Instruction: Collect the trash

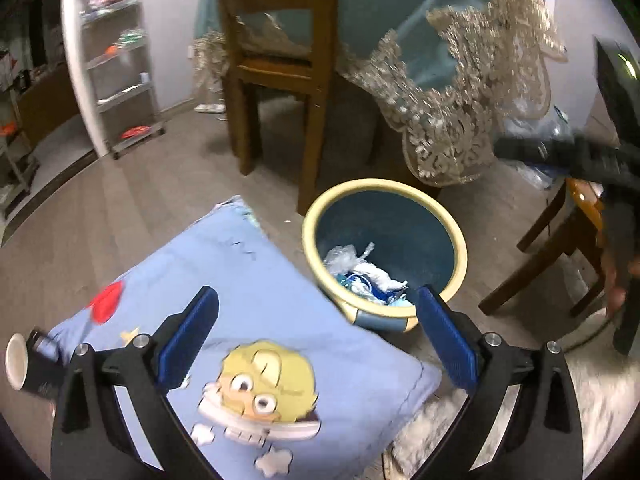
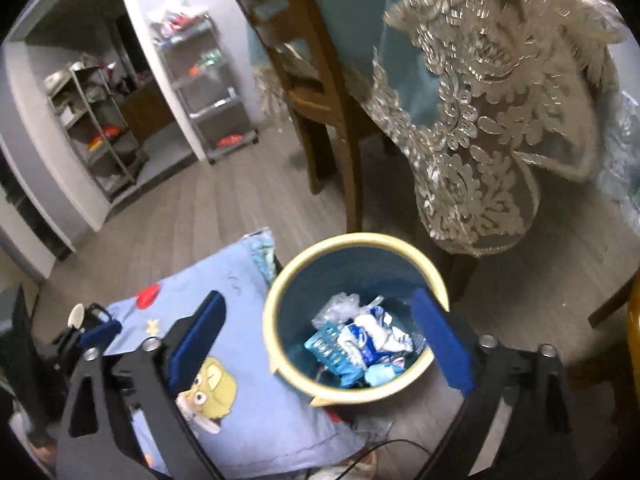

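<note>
A round bin with a cream rim (image 1: 380,185) (image 2: 360,240) and blue inside stands on the floor. Crumpled wrappers and clear plastic (image 1: 360,274) (image 2: 360,340) lie in its bottom. My left gripper (image 1: 318,336) is open above a blue cartoon cushion (image 1: 240,280), just left of the bin, with nothing between its blue pads (image 1: 192,336). My right gripper (image 2: 320,336) is open over the bin's mouth, also holding nothing. A dark paper cup (image 1: 18,360) lies on its side at the cushion's left edge. In the right wrist view one blue pad of the left gripper (image 2: 100,330) shows beside that cup (image 2: 76,316).
Behind the bin stand a wooden chair (image 1: 276,60) and a table draped with a lace-edged cloth (image 1: 460,120) (image 2: 480,140). A wooden stool (image 1: 560,240) stands at the right, metal shelf racks (image 1: 120,80) (image 2: 208,80) at the back left. A black cable (image 2: 380,448) trails on the floor.
</note>
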A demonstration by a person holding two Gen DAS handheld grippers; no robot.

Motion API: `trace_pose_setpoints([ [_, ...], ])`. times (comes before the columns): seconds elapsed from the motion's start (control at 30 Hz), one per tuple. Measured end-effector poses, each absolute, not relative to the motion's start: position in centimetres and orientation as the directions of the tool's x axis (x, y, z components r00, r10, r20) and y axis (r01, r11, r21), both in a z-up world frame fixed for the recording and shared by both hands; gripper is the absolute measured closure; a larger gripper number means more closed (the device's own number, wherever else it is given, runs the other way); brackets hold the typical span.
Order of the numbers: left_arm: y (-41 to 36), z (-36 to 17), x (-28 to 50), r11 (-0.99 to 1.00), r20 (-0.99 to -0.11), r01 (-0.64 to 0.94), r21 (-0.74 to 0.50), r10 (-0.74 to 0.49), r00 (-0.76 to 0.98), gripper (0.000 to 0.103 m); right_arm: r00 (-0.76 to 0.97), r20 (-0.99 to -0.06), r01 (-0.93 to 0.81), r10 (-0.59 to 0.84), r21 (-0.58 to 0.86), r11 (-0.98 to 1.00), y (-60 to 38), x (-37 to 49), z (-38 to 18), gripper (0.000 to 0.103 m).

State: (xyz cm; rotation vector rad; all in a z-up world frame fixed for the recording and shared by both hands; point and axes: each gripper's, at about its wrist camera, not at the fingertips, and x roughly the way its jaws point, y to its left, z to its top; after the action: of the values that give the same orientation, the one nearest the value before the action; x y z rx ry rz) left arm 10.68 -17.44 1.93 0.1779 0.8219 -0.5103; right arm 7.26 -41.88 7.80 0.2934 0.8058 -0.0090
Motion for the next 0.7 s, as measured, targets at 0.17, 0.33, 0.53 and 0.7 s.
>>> trace_pose_setpoints([
  [0.17,-14.0,3.2,8.0,0.905,-0.693,0.414,-0.094,-0.358,0.625,0.006,0.694,-0.714,0.147,0.096,0.272,0.951,-39.8,3.6,6.4,0.006],
  [0.33,-14.7,2.3,7.9,0.937,-0.7,0.345,-0.046,-0.277,0.659,0.006,0.703,-0.71,0.213,-0.037,0.16,0.964,-39.4,1.7,6.2,0.005],
  [0.53,-17.9,0.6,8.6,0.911,-0.726,0.412,0.004,-0.281,0.628,0.006,0.693,-0.702,0.284,-0.167,0.052,0.958,-39.8,1.2,5.7,0.005],
  [0.7,-19.6,0.3,8.4,0.886,-0.728,0.463,0.0,-0.318,0.608,0.006,0.677,-0.717,0.279,-0.168,0.039,0.96,-40.2,1.4,5.0,0.005],
])
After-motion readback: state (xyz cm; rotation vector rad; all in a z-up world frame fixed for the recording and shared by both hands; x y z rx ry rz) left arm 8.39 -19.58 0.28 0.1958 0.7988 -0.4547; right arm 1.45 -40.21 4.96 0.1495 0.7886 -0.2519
